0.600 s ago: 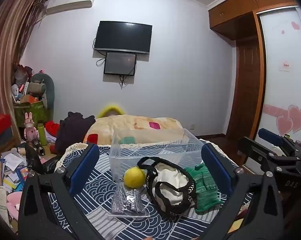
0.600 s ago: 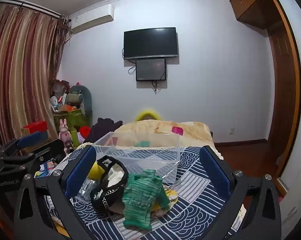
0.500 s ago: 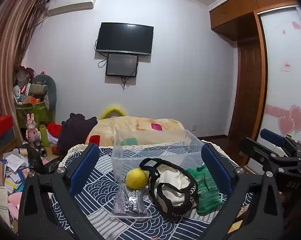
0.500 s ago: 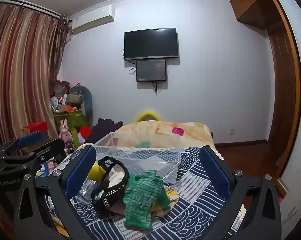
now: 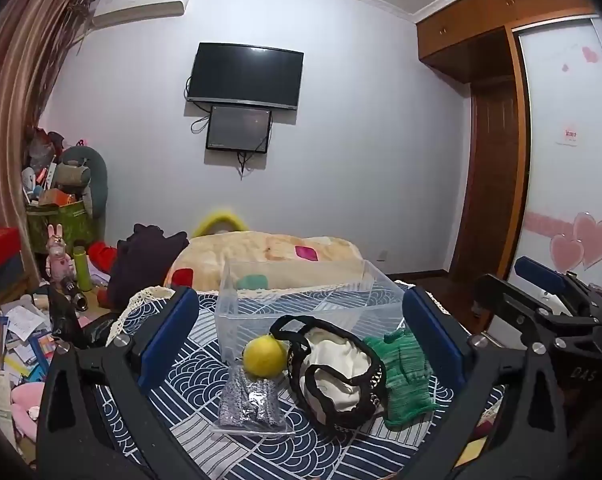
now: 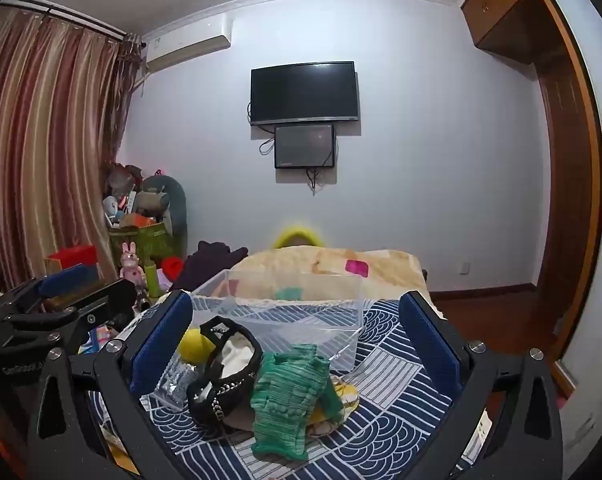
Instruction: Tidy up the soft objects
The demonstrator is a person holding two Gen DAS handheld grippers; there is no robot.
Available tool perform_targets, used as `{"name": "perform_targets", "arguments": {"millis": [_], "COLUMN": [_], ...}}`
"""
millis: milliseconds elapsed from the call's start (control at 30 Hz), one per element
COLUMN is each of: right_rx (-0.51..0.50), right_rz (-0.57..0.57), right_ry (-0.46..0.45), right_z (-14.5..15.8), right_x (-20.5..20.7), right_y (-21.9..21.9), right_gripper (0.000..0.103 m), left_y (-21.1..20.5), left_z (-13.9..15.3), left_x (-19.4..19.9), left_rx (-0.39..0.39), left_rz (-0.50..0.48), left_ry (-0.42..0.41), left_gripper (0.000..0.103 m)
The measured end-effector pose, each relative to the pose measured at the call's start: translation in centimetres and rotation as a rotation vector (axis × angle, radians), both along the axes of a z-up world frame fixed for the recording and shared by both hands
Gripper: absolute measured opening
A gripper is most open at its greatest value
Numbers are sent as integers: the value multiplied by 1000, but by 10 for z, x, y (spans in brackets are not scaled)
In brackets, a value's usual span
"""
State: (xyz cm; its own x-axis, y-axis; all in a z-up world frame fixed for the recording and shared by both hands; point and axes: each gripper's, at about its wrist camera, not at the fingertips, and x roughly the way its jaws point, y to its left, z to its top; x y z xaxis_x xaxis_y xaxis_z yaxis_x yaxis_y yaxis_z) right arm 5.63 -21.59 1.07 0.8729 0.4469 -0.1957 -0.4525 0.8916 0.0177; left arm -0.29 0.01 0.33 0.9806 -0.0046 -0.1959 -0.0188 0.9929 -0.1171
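Left gripper (image 5: 297, 336) and right gripper (image 6: 295, 336): fingers spread, holding nothing. Green knit glove (image 6: 287, 392) lies beside the clear bin (image 6: 297, 312).

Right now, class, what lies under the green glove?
In the right wrist view the green glove drapes over something yellow on the cloth. Only its edge shows; the rest is covered.

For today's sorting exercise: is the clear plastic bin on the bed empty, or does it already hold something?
Empty. Through the clear plastic bin only the patterned bedspread shows; the green knit and yellow ball lie in front.
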Motion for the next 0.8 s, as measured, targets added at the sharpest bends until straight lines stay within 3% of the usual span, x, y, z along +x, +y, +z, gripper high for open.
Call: {"name": "perform_targets", "arguments": {"millis": [800], "right_rx": [11], "right_rz": [9], "right_ry": [-25], "right_z": [-1], "right_x": [-9], "right_y": [2], "right_gripper": [103], "left_y": [-3], "left_z": [0], "left_x": [-3], "left_rx": [9], "left_rz": [-23], "left_ry": [-3], "left_gripper": [103]}}
